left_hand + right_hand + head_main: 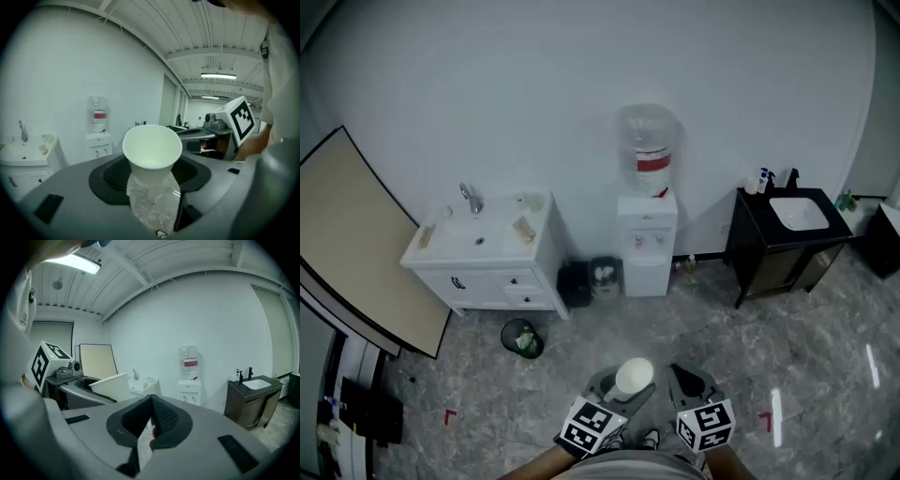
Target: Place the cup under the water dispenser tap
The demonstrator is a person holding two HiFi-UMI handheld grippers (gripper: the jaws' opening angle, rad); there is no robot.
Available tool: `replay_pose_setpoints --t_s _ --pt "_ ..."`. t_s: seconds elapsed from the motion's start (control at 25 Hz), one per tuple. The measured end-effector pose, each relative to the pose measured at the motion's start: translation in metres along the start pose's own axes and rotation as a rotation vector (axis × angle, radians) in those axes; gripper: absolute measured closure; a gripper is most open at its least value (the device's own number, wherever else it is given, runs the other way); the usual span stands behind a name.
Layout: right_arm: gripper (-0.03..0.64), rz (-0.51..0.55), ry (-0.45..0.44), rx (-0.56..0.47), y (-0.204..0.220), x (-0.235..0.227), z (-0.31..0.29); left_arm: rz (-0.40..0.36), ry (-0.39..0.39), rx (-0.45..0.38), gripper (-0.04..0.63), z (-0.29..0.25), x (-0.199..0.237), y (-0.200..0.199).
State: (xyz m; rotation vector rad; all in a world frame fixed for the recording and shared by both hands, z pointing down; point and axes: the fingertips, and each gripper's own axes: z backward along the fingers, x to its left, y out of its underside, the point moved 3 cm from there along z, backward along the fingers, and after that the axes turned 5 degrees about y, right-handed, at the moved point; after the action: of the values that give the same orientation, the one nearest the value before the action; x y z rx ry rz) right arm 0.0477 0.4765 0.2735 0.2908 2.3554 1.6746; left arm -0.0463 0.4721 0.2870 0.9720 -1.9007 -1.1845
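A white paper cup (634, 376) stands upright between the jaws of my left gripper (623, 386), which is shut on its lower wall; in the left gripper view the cup (152, 152) is seen from above with nothing inside it. The water dispenser (647, 246) stands against the far wall across the floor, with a bottle (649, 150) on top and its taps (647, 241) on the front panel. My right gripper (689, 382) is beside the left one, shut with nothing between its pads (161, 416). From the right gripper view, the cup (112, 386) shows at the left.
A white vanity with a sink (483, 246) is left of the dispenser, and a black cabinet with a sink (787, 234) is to its right. A black bin (591, 279) sits beside the dispenser, a round bin (522, 337) is on the marble floor, and a board (356, 244) leans at the far left.
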Motion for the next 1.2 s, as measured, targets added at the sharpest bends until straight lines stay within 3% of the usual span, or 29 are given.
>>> replay_pose_setpoints --t_s 0.24,1.2 --pt "0.601 -0.01 0.031 -0.038 -0.004 -0.019 -0.009 -0.049 0.016 -0.007 0.33 -0.016 0.011 -0.011" --pt "0.6 -0.045 -0.047 -0.131 -0.022 -0.063 -0.024 -0.053 -0.055 0.007 0.33 -0.067 0.037 -0.03"
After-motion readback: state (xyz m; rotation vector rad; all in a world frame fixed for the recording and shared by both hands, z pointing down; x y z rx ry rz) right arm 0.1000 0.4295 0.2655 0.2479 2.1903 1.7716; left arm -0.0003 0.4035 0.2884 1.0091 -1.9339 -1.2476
